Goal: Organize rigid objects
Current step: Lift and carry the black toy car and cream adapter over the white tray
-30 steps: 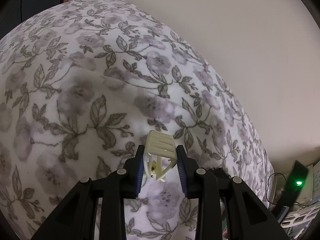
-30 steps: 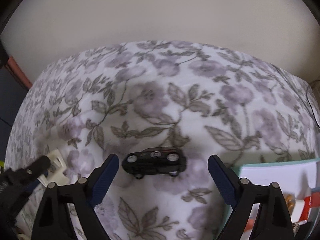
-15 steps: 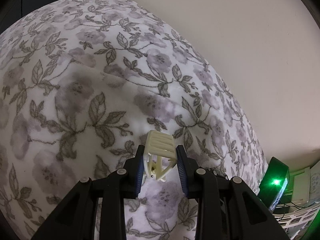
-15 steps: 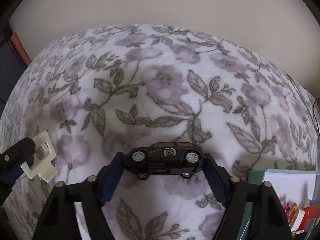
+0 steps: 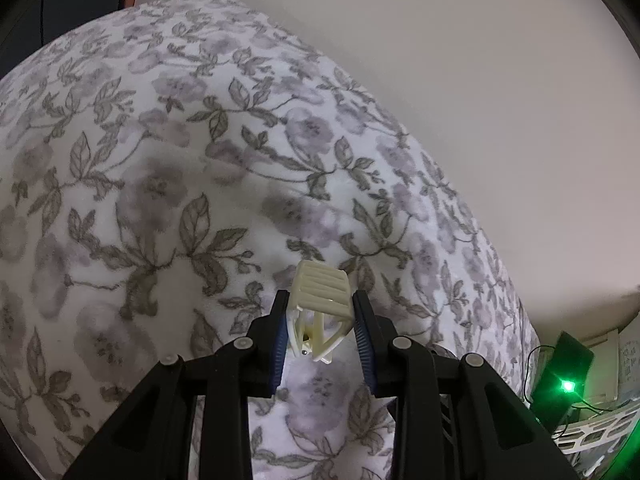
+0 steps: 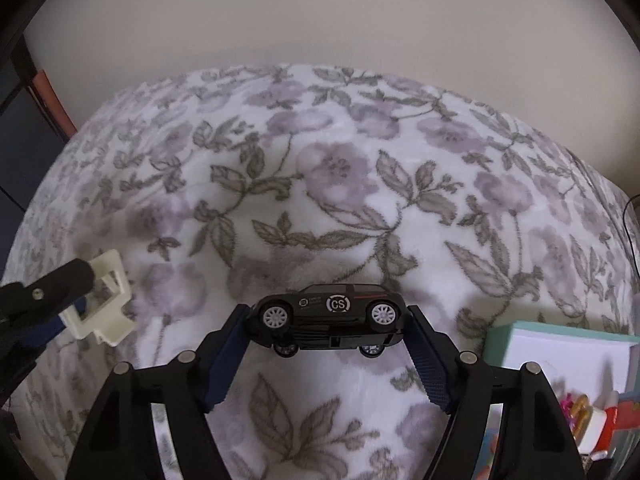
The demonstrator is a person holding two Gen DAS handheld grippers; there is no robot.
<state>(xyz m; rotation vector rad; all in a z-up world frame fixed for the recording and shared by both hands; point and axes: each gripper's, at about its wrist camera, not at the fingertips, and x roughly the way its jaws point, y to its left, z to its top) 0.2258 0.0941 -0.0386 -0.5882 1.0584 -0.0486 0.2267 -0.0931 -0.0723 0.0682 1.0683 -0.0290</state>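
Observation:
My left gripper (image 5: 320,320) is shut on a cream plastic clip (image 5: 320,300) and holds it above the floral blanket (image 5: 160,200). The clip (image 6: 104,300) and the left gripper's finger (image 6: 48,288) also show at the left of the right wrist view. My right gripper (image 6: 328,324) is shut on a black toy car (image 6: 328,316) with white wheels and a "CS" logo, gripped nose to tail and lifted off the blanket (image 6: 340,184), tilted toward me.
A teal-edged white box (image 6: 560,352) with small colourful items (image 6: 592,420) sits at the lower right of the right wrist view. A black device with a green light (image 5: 568,384) and a white basket (image 5: 592,440) lie beyond the blanket's right edge. A beige wall stands behind.
My right gripper closed on the black toy car and lifted it off the blanket. My left gripper kept hold of the clip and shifted slightly.

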